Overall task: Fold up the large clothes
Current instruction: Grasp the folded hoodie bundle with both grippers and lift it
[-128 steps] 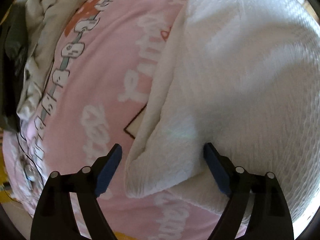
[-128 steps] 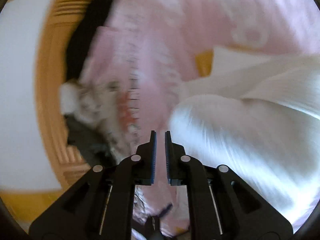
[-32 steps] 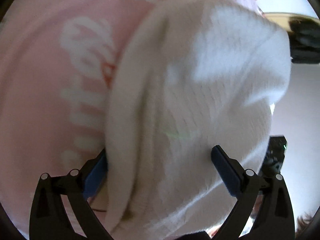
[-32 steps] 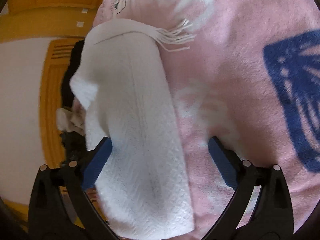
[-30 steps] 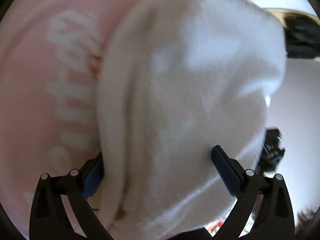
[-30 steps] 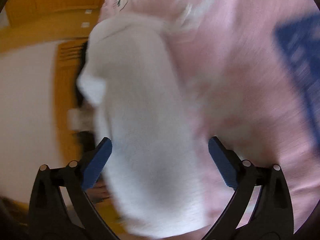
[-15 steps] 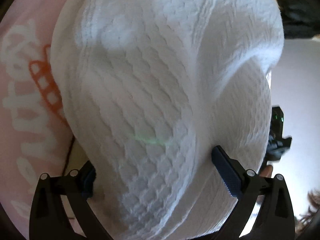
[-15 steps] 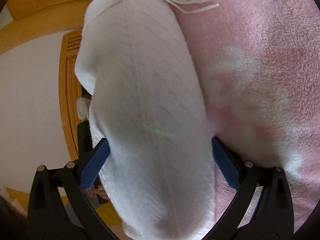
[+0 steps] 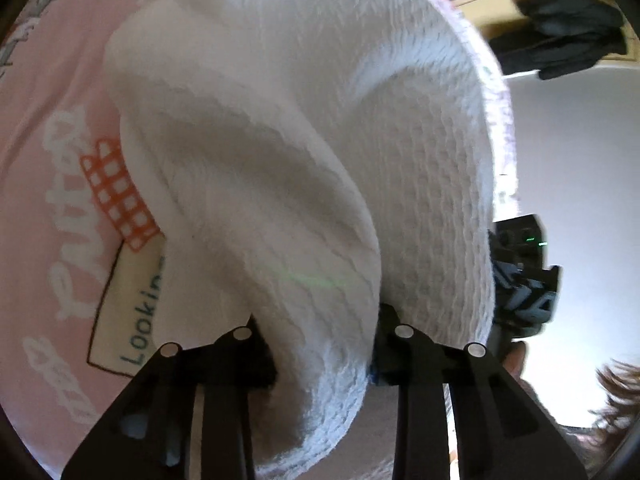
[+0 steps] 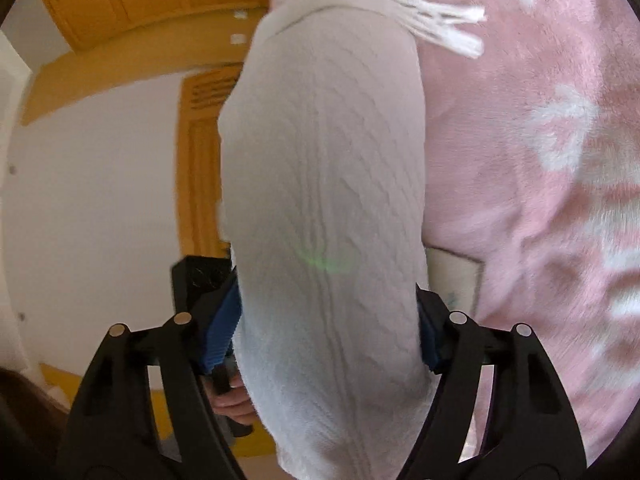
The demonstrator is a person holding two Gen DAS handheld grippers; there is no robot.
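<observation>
The left gripper [image 9: 320, 344] is closing on a white knitted cloth [image 9: 304, 152] above the pink blanket [image 9: 60, 128].

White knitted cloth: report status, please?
Left gripper closing, white knitted cloth between jaws. Right gripper closing on same cloth. Cloth over pink blanket. Nothing in the way.

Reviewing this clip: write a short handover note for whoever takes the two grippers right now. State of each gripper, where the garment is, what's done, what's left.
Left gripper: jaws closing, pinched on a bunched fold of the white knit garment.
Right gripper: jaws closing, blue pads against both sides of the garment's folded band.
Garment: lies lengthwise over the pink blanket, already doubled into a long strip; fringe at the far end.
Done: lengthwise fold, both ends gripped.
Left: probably bring the held end toward the fringe end for the cross fold, then release and smooth.
Other clothes wait on the far edge.
</observation>
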